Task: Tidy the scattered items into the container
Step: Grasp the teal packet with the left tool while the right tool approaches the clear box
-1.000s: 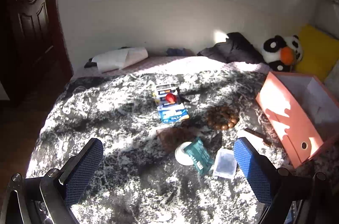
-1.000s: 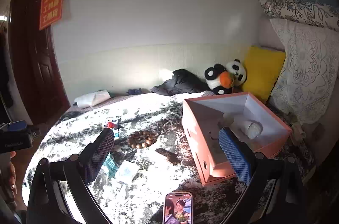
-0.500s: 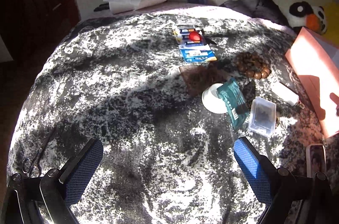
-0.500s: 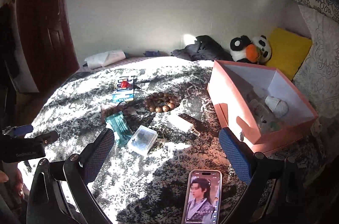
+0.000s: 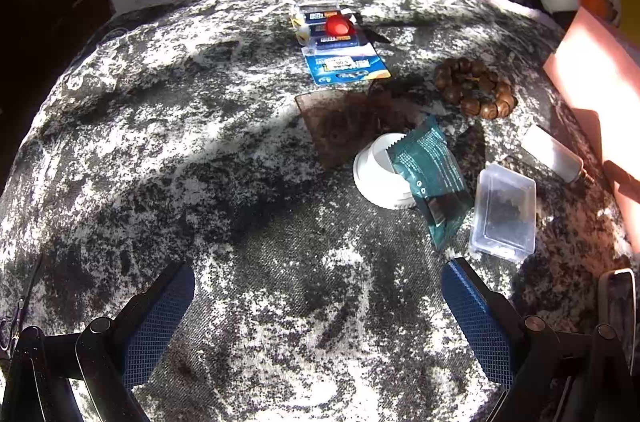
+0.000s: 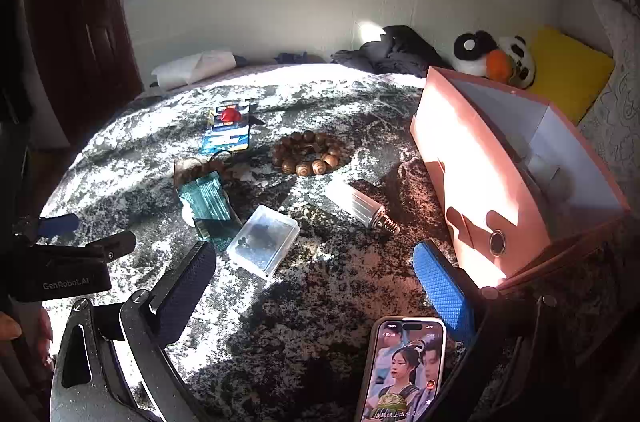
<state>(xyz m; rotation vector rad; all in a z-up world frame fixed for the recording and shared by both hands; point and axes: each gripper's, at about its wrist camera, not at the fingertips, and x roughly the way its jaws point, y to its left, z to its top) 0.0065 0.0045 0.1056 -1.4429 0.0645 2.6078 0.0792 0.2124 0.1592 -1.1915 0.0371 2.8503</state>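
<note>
Both tools hover spread and empty over the bed: left tool [image 5: 318, 298], right tool [image 6: 314, 282]. "GenRobot.AI" marks the left one (seen from the right camera). Clear case [image 6: 263, 240] lies just ahead; its dark contents are unreadable. Pink box [image 6: 480, 158] stands right, its interior partly hidden.

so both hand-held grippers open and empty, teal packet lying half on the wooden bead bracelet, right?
Not the bracelet. In the left wrist view the teal packet overlaps the white lid; the bead bracelet lies apart. Both hand-held grippers, left and right, are open and empty.
</note>
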